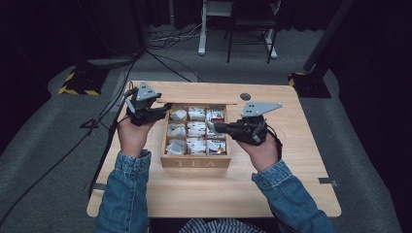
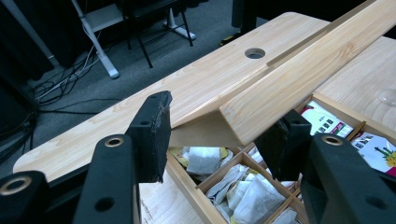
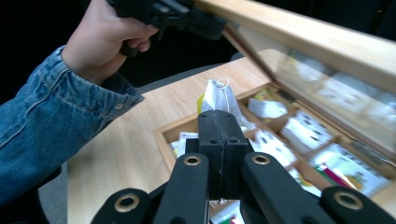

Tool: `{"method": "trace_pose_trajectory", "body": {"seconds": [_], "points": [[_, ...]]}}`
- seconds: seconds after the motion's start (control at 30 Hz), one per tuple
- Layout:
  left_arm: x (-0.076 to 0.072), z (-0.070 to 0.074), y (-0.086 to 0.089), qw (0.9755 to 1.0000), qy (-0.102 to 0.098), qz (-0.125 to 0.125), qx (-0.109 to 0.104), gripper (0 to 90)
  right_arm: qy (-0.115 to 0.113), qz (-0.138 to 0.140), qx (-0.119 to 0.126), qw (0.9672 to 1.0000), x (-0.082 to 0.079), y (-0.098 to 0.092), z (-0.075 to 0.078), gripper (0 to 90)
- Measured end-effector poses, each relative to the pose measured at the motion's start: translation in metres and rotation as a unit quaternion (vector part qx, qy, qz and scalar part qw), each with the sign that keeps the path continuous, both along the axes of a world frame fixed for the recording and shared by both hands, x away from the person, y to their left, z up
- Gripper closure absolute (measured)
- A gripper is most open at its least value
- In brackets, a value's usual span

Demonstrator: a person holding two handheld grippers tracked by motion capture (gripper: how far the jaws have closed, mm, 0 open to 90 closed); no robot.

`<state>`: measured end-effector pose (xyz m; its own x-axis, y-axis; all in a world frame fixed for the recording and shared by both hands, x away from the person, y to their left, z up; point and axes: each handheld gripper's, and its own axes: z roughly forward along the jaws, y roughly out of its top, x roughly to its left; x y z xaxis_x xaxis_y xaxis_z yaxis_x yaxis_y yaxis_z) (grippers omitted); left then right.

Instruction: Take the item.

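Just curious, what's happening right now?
Left gripper props wooden tea box lid open. Right gripper shut on white tea bag, above compartmented box. Nothing blocking.

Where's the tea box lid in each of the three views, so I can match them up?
High view: the lid is a thin strip at the box's far edge.
Left gripper view: wide plank slanting across the upper right.
Right gripper view: glazed frame along the top right.
Shared landmark: the box beneath it.
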<state>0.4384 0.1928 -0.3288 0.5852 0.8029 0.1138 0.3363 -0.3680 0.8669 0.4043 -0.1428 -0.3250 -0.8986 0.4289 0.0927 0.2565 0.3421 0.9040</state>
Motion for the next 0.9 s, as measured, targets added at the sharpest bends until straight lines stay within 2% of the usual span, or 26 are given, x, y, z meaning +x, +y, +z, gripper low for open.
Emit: {"method": "trace_pose_trajectory", "body": {"seconds": [0.5,0.9], "points": [[0.000,0.000,0.000,1.0000,0.000,0.000,0.001,48.6,-0.006,-0.064,0.005,0.9979,-0.002,-0.051,0.006,90.0],[0.000,0.000,0.000,1.0000,0.001,0.000,0.002,48.6,0.001,-0.117,0.008,0.9931,0.000,-0.088,0.000,90.0]]}}
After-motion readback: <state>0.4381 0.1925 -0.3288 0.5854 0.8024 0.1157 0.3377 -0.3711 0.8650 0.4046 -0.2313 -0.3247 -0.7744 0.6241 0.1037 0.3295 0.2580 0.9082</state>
